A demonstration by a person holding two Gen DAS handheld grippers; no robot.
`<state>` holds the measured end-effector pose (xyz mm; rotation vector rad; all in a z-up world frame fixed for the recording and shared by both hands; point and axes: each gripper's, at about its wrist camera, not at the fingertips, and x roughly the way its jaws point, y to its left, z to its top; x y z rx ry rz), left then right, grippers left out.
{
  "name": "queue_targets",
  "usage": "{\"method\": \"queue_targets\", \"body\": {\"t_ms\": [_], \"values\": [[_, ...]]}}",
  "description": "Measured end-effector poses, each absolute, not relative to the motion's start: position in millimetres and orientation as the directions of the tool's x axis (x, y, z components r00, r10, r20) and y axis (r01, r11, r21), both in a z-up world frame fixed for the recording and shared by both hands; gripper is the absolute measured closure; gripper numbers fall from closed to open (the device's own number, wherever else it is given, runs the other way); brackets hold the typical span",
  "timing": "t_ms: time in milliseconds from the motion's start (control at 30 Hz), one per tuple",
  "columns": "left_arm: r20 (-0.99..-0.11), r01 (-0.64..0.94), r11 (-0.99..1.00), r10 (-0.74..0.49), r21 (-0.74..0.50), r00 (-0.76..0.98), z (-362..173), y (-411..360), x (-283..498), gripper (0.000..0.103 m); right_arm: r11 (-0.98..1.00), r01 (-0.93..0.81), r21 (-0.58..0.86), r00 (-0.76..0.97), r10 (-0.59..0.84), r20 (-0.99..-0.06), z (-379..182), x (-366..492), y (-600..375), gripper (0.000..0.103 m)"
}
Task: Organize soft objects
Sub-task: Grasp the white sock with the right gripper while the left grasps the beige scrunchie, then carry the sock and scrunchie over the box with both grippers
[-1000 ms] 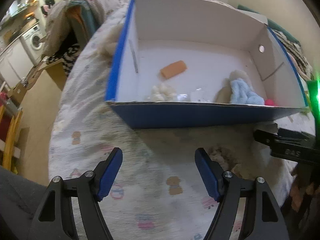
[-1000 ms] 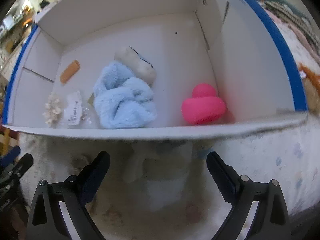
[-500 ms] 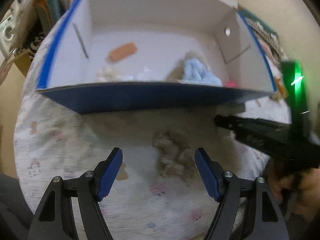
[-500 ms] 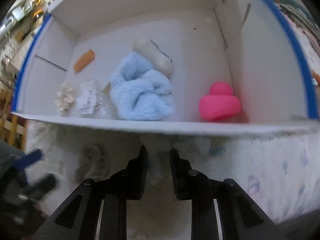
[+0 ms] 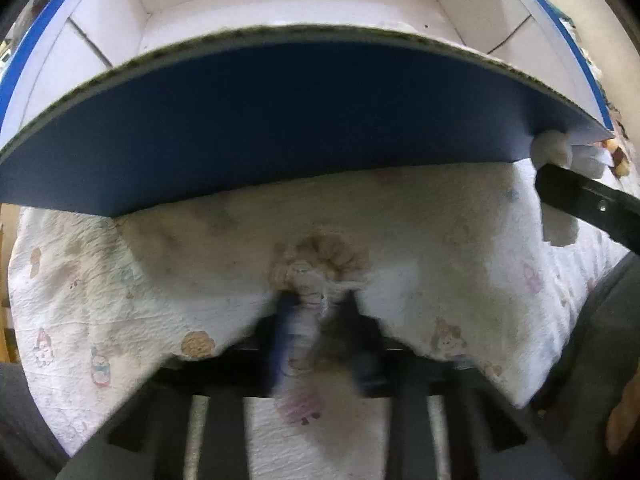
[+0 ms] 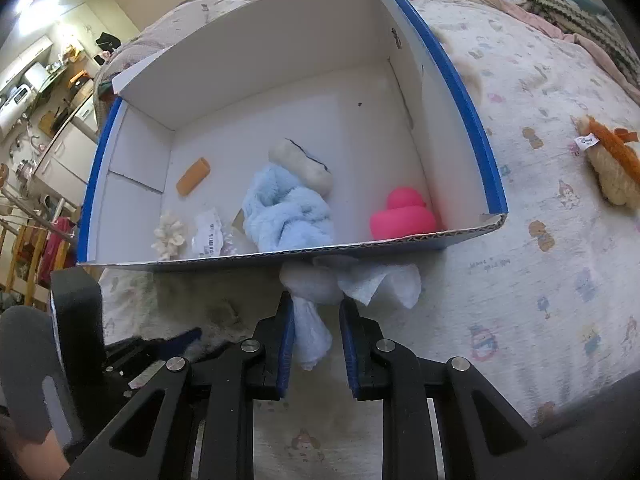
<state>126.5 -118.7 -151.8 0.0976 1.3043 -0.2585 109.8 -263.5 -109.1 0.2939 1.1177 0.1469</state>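
Observation:
A blue box with a white inside (image 6: 472, 120) stands on the bed. It holds a light blue plush (image 6: 286, 212), a pink duck (image 6: 402, 218), an orange piece (image 6: 193, 176) and a cream tuft (image 6: 170, 234). My right gripper (image 6: 316, 316) is shut on a white cloth (image 6: 320, 284), held just before the box's front wall. My left gripper (image 5: 316, 312) is blurred and shut on a beige fluffy toy (image 5: 320, 264) lying on the bedsheet below the box's blue wall (image 5: 280, 120).
An orange and cream plush (image 6: 612, 164) lies on the sheet to the right of the box. The printed bedsheet (image 6: 560, 240) covers the bed. Furniture and a kitchen area (image 6: 36, 100) lie beyond the bed at far left.
My left gripper has dropped towards the beige toy and closed on it. My right gripper, shut on the white cloth, has risen and pulled back so more of the box shows.

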Motion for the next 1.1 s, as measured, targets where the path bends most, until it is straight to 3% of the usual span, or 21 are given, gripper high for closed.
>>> {"method": "queue_targets", "body": {"t_ms": [67,300,567,733,867,1100], "values": [[-0.961,0.257,0.964,-0.132,-0.067,0.245,-148.1,-117.7,124.8,0.093,0.952,0.027,0.305,0.434,0.264,-0.862,-107.9,108.2,-266.5,0.08],[-0.954,0.234,0.971,-0.11,-0.043,0.279,-128.3,-90.4,117.4,0.094,0.951,0.007,0.31,0.432,0.276,-0.858,-103.6,100.3,-270.9,0.08],[-0.919,0.247,0.969,-0.12,-0.025,0.376,-58.2,-54.2,105.8,0.094,0.951,-0.071,0.301,0.422,0.302,-0.855,-83.8,87.5,-261.3,0.08],[-0.906,0.139,0.989,-0.107,-0.053,0.409,-20.4,-10.7,85.8,0.094,0.955,-0.144,0.26,0.453,0.297,-0.84,-48.1,68.8,-265.4,0.08],[-0.905,0.07,0.993,-0.119,-0.1,0.409,0.5,9.0,78.4,0.094,0.965,-0.082,0.25,0.465,0.259,-0.846,-27.5,53.6,-282.7,0.08],[-0.889,0.179,0.984,-0.103,-0.024,0.446,47.4,-14.1,97.7,0.094,0.952,0.001,0.307,0.461,0.272,-0.845,-11.9,38.5,-296.6,0.08]]}}
